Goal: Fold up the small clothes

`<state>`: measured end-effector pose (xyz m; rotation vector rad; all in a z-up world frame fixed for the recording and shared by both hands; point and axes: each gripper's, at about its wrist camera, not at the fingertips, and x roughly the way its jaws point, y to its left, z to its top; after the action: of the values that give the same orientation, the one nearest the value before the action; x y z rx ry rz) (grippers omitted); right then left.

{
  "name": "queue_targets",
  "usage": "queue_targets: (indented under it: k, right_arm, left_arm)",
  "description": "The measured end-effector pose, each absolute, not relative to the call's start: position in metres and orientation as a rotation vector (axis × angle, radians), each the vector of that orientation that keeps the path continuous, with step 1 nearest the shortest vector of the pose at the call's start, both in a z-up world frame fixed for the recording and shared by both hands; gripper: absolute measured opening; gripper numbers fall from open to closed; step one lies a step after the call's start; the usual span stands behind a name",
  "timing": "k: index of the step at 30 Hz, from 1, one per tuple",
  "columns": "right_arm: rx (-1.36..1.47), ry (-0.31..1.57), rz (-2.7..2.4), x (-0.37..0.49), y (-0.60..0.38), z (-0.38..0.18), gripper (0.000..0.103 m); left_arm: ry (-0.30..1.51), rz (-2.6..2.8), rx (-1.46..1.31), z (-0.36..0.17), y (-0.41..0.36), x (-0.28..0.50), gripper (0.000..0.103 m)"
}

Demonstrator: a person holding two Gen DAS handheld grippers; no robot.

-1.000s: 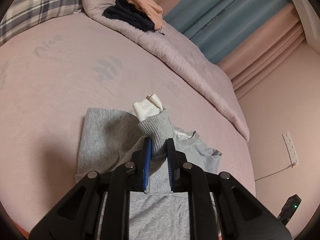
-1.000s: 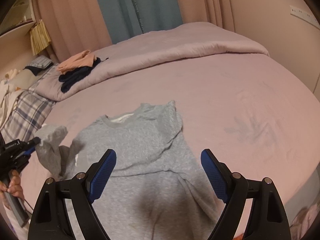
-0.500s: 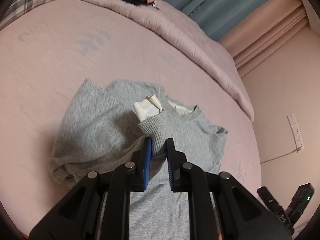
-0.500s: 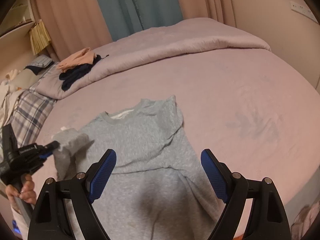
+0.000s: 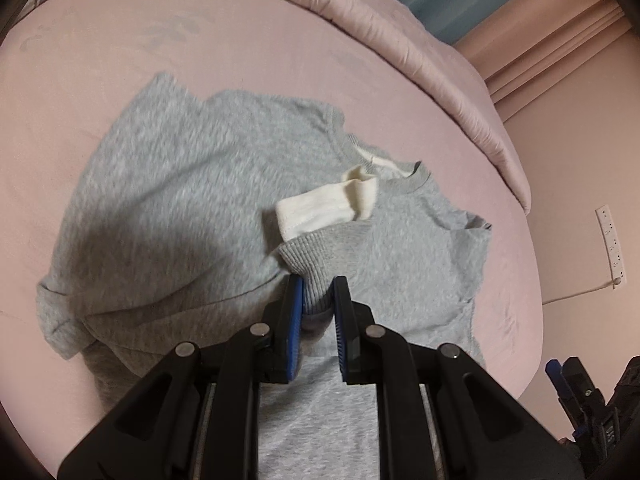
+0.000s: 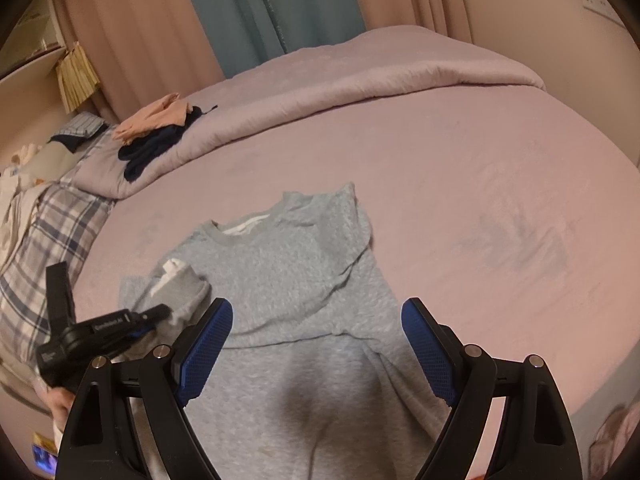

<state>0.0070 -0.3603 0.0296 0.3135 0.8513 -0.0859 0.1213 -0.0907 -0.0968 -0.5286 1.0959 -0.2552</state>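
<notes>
A small grey sweatshirt (image 5: 208,208) (image 6: 296,272) lies front up on the pink bed, neck toward the far side. My left gripper (image 5: 316,292) is shut on its ribbed sleeve cuff (image 5: 310,256), whose white lining (image 5: 324,208) sticks out past the cuff. The sleeve is carried in over the chest, low above the cloth. In the right wrist view the left gripper (image 6: 158,312) shows at the left with the cuff (image 6: 180,284) in it. My right gripper (image 6: 316,344) hovers open above the sweatshirt's lower half, nothing between its fingers.
A rolled pink duvet (image 6: 360,80) runs along the bed's far side, with dark and peach clothes (image 6: 156,136) piled on it. A plaid pillow (image 6: 44,232) lies at the left. Curtains (image 6: 256,4) hang behind. A wall with a socket strip (image 5: 610,240) stands beyond the bed's right edge.
My left gripper has come down and in over the sweatshirt, bringing the sleeve cuff across the chest. The right gripper has stayed where it was, still open.
</notes>
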Motion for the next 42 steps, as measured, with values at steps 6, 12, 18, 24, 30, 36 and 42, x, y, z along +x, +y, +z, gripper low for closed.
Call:
queue_targets:
  k: [6,12,18,24,30,36,42]
  right_arm:
    - [0.312,0.871,-0.068,0.01,-0.355,0.025,0.086]
    - [0.303,0.884,-0.056,0.011,-0.352,0.022,0.086]
    - [0.295,0.897,-0.049,0.01,-0.351,0.02,0.086]
    - [0.289,0.906,-0.044,0.013,-0.347,0.016,0.086]
    - [0.241,0.911,-0.009,0.021,-0.332,0.016,0.086]
    - [0.21,0.928,0.084,0.036,-0.312,0.014,0.086]
    - [0.239,0.988,0.196,0.052,-0.292,0.0,0.086]
  left_arm:
    - [1.145,-0.269,-0.551,-0.114,-0.095,0.122,0.016]
    - [1.17,-0.272,-0.579,-0.12,-0.096,0.123,0.018]
    - [1.163,-0.279,-0.651,-0.104,-0.082,0.116,0.032]
    - [1.062,-0.264,-0.643,-0.062,-0.061,0.096,0.069]
    - [0.953,-0.169,-0.594,-0.036,-0.029,0.076,0.083]
    - [0.925,-0.032,-0.688,-0.048,0.023,0.058,0.082]
    - [0.935,0.052,-0.691,-0.06,0.047,0.047,0.081]
